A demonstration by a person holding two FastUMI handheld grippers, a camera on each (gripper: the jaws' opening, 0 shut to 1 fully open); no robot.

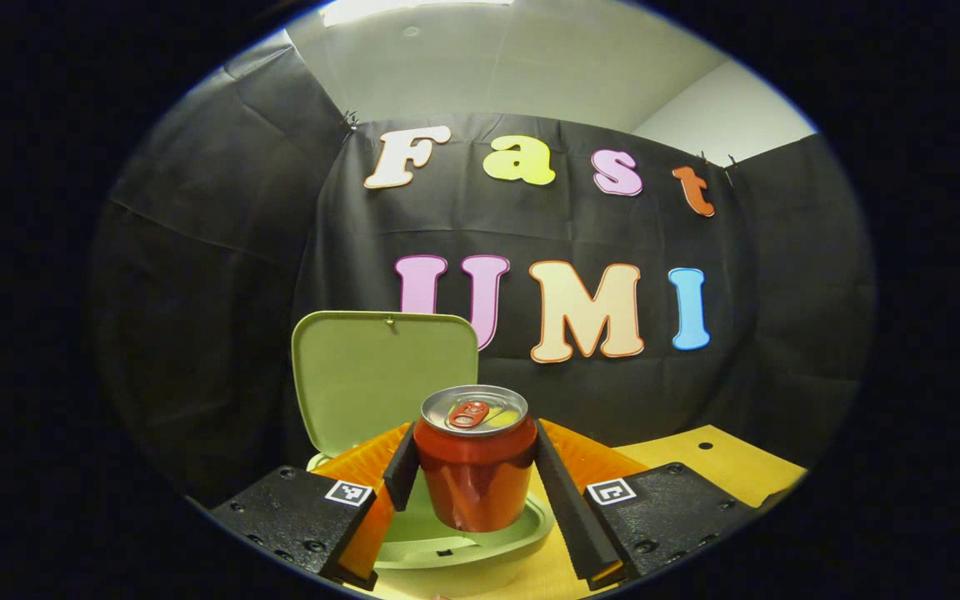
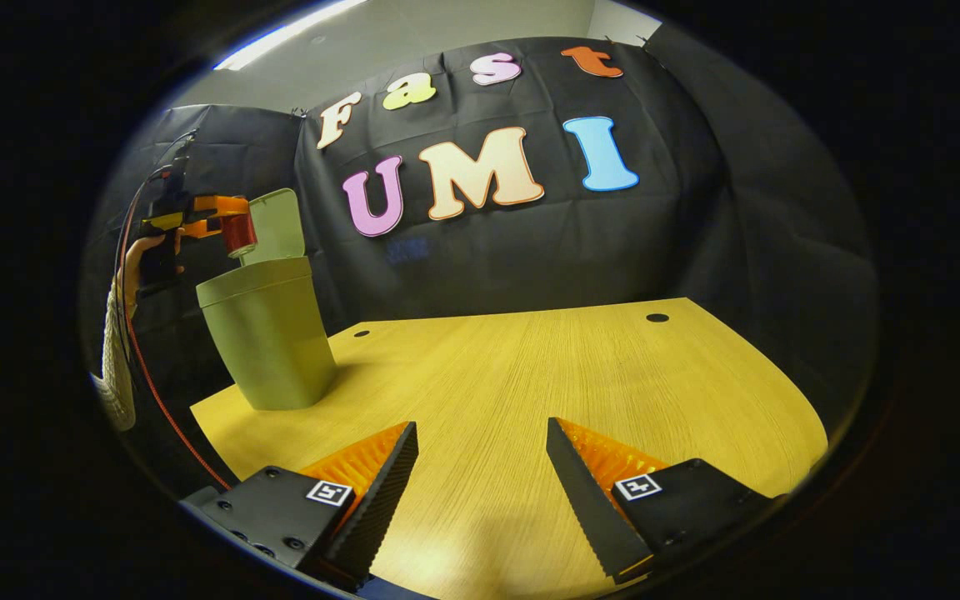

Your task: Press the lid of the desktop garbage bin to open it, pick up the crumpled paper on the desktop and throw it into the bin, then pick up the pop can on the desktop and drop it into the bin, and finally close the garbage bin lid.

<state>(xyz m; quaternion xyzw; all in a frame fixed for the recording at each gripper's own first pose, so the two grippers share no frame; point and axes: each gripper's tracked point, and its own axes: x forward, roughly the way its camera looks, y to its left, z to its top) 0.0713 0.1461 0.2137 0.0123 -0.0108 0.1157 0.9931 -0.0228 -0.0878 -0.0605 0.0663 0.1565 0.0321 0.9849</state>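
Left gripper (image 1: 473,467): fingers clamp red aluminium pop can (image 1: 475,467), above open green plastic bin's rim (image 1: 542,517). Right gripper (image 2: 480,479): fingers apart, bare yellow wooden desk (image 2: 530,367) between.

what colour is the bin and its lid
Pale green, both the bin and its raised lid; the body shows best in the right gripper view.

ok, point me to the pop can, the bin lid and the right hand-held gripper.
pop can (image 1: 475,467): left gripper view, on its red side wall.
bin lid (image 1: 363,375): left gripper view, on the raised lid's inner face.
right hand-held gripper (image 2: 482,454): right gripper view, midway between its open fingertips, above the table.
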